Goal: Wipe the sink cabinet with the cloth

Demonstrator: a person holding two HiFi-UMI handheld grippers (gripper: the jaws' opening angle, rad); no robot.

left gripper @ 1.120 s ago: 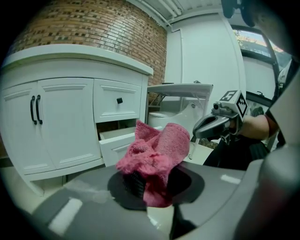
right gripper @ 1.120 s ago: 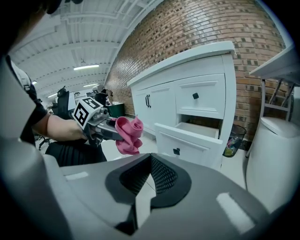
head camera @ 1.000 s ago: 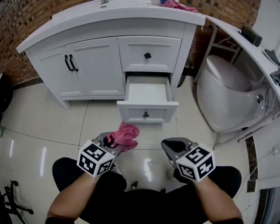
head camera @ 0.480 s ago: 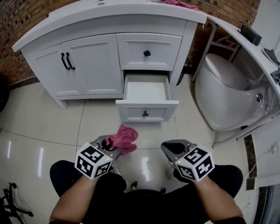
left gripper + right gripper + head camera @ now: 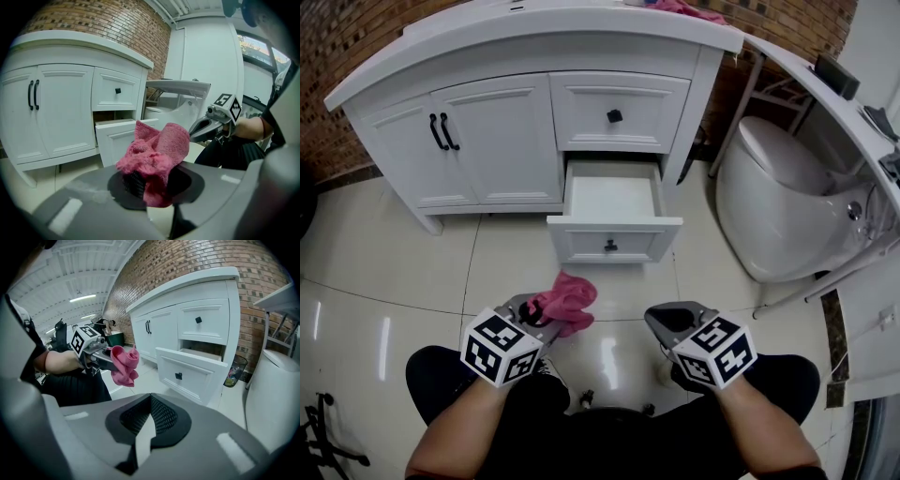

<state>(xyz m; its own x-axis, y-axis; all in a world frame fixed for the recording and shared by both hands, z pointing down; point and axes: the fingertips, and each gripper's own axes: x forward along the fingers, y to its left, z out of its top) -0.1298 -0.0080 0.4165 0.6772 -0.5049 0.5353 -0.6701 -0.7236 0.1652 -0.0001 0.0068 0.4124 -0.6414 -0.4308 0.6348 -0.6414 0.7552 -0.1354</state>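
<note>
The white sink cabinet stands against the brick wall, with its lower right drawer pulled open. My left gripper hangs low over the tiled floor in front of that drawer, shut on a crumpled pink cloth. In the left gripper view the cloth bulges up out of the jaws and hides the fingertips. My right gripper is level with the left one, shut with nothing in it. In the right gripper view the cloth shows at the left and the open drawer ahead.
A white toilet stands to the right of the cabinet, under a slanting white shelf. Another pink cloth lies on the cabinet top. A small bin sits between the cabinet and the toilet. The person's dark-clad legs are below the grippers.
Both grippers have sunk slightly toward the bottom of the head view, the cloth still held. The cabinet and drawer are unchanged.
</note>
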